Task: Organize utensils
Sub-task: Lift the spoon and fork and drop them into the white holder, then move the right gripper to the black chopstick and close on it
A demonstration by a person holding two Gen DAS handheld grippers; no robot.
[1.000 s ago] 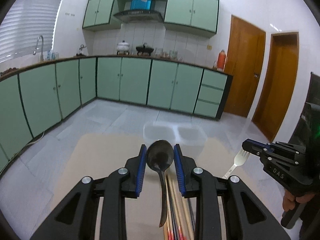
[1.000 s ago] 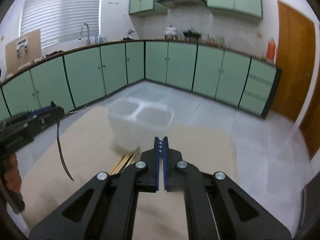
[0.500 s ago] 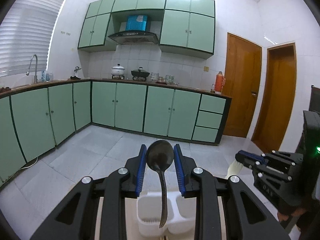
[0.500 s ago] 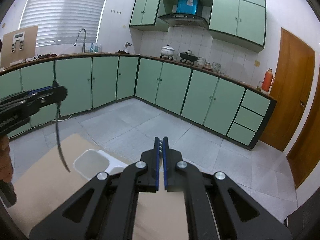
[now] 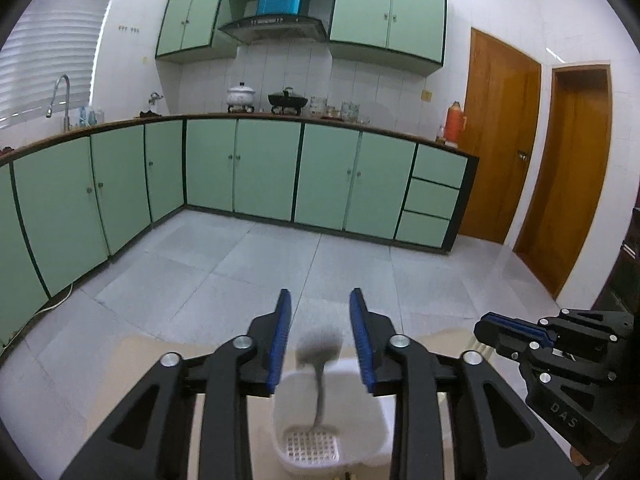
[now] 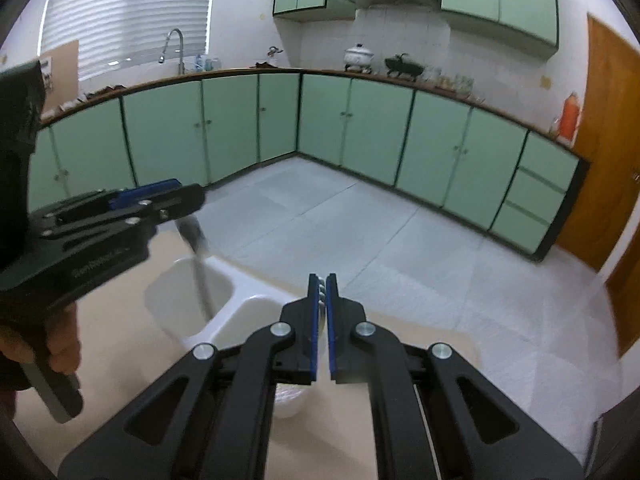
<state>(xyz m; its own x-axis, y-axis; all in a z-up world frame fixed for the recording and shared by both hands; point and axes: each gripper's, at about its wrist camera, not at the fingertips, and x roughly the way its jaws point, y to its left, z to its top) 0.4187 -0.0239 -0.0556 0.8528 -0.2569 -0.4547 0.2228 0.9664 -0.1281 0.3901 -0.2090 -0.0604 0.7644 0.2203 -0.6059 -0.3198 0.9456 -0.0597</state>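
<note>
My left gripper [image 5: 320, 300] is open, right above a white two-compartment utensil holder [image 5: 372, 424]. A dark metal spoon [image 5: 319, 354], blurred, is between and below its jaws, handle down in the holder's left compartment. In the right wrist view the spoon [image 6: 199, 256] drops from the left gripper [image 6: 176, 196] into the holder [image 6: 224, 304]. My right gripper [image 6: 323, 280] is shut on a fork [image 6: 321, 289], whose tines show between the pads, just above the holder's right compartment. The right gripper also shows at the right of the left wrist view [image 5: 486, 330].
The holder stands on a beige table [image 6: 120, 360]. Green kitchen cabinets [image 5: 264, 172] line the far walls across a grey tiled floor. Wooden doors [image 5: 500, 140] are at the right.
My left gripper has opened and let go of the spoon, which falls into the holder. Both grippers have moved over the holder. The right gripper stays shut on the fork.
</note>
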